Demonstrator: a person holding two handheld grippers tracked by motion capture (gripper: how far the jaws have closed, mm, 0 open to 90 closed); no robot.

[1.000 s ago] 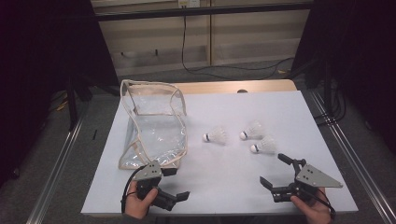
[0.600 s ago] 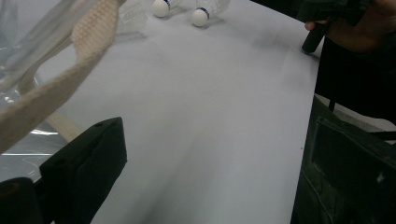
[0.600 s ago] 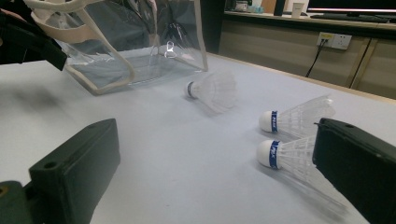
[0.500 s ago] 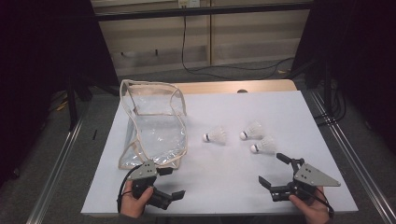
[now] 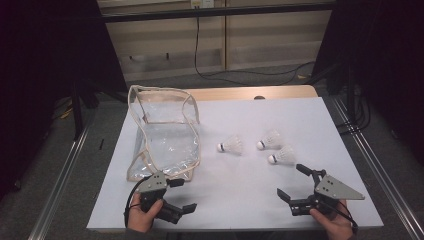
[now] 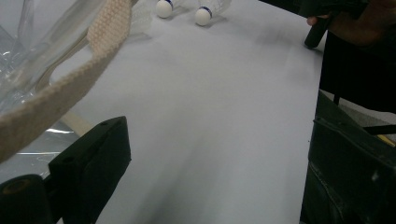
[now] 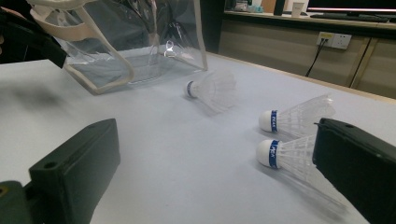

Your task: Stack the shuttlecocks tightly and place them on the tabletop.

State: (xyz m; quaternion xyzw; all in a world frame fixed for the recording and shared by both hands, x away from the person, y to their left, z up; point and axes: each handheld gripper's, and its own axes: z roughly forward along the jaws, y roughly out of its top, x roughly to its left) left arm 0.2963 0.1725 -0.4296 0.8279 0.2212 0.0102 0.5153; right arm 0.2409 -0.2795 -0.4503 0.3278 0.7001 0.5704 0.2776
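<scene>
White table (image 5: 240, 190) — clear zip bag (image 5: 165, 135) at left, three shuttlecocks (image 5: 231, 146) mid-right.

Clear plastic pouch (image 5: 165, 132): transparent, soft-sided, edged in beige woven trim; lies crumpled on the left part of the white table top, its far end standing up and gaping, its near end flat.

Shuttlecocks, three, white feathered skirts, white cork heads with a blue band: all lying on their sides, heads pointing left. Left shuttlecock (image 5: 230, 146) lies apart, just right of the pouch. Far right shuttlecock (image 5: 269, 140) and near right shuttlecock (image 5: 281, 157) lie close together.
</scene>
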